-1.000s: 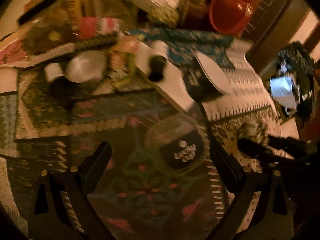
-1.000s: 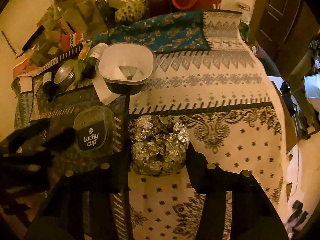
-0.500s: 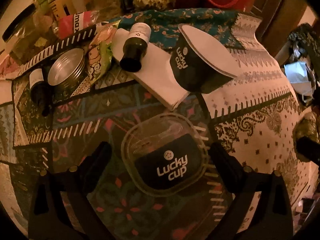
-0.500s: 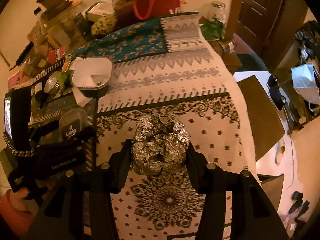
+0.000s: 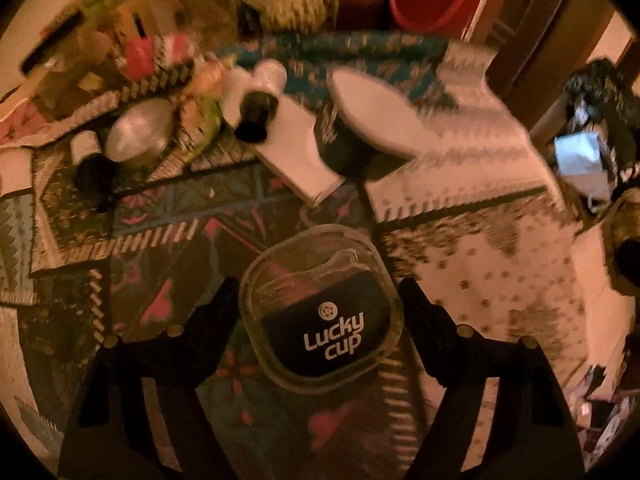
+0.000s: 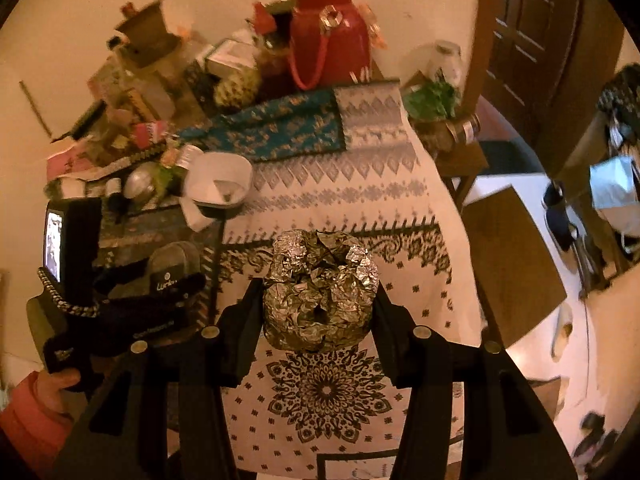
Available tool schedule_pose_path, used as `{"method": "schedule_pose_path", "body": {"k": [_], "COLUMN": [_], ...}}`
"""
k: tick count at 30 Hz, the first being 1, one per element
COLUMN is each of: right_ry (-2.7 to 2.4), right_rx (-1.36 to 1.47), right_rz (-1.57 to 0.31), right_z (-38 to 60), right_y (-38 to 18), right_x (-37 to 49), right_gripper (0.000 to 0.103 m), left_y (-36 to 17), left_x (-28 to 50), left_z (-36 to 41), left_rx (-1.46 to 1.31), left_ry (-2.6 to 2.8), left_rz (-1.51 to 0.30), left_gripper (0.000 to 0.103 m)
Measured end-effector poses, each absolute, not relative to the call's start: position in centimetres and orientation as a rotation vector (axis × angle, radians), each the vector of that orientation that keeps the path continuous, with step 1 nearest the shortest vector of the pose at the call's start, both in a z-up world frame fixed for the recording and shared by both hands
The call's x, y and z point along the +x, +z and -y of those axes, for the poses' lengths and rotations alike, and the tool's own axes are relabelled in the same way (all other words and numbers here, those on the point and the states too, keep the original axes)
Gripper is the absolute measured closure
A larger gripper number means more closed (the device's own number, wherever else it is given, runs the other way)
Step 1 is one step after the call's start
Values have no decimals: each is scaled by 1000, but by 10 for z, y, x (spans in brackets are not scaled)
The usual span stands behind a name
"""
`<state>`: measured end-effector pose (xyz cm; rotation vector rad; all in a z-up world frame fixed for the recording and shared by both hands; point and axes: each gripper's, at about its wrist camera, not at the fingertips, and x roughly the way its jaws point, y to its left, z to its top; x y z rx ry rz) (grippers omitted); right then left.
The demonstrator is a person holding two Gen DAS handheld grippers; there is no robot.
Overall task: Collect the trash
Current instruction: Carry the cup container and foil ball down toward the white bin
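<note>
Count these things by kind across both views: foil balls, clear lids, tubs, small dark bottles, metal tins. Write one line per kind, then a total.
foil ball: 1
clear lid: 1
tub: 1
small dark bottles: 2
metal tin: 1
Total: 6

The desk [image 6: 436,280] wears patterned cloths. On it lie a Lucky Cup lid [image 5: 320,308], an open white-lined cup [image 6: 219,184], small bottles [image 5: 258,114], a metal tin [image 5: 138,134] and a red bag [image 6: 330,46].
</note>
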<state>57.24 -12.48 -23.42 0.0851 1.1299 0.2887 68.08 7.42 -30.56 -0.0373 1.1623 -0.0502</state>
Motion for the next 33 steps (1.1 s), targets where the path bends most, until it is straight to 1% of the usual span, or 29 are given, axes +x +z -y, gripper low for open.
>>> {"method": "schedule_pose_path", "body": {"k": [5,9,14,19,27,33], "right_ry": [359,419,473,508,507,462], "right_rx": [58,55,32,15,23,32], "right_rz": [-1067,-987,-909,-875,-862,-856], "right_z": [133,147,158,163,168,165], "right_y": [-212,-186,-159,-146,-141,-133], "right_x": [562,551,540,525,504,486], "right_gripper": [56,56,56,56,56,56], "left_y": [-249,-195,-157,-138,-135,-121], "left_x": [651,617,582,554,540,522], "left_z": [-68,-61,-50,-43,-38,-45], "left_rx": [-86,-121,-143,-159,-148,-141], "left_ry": [-6,53,110,124,120,77], "left_rz": [-1031,-881,-793,-747,-724,-674], "left_gripper": [27,28,30,31,31,32]}}
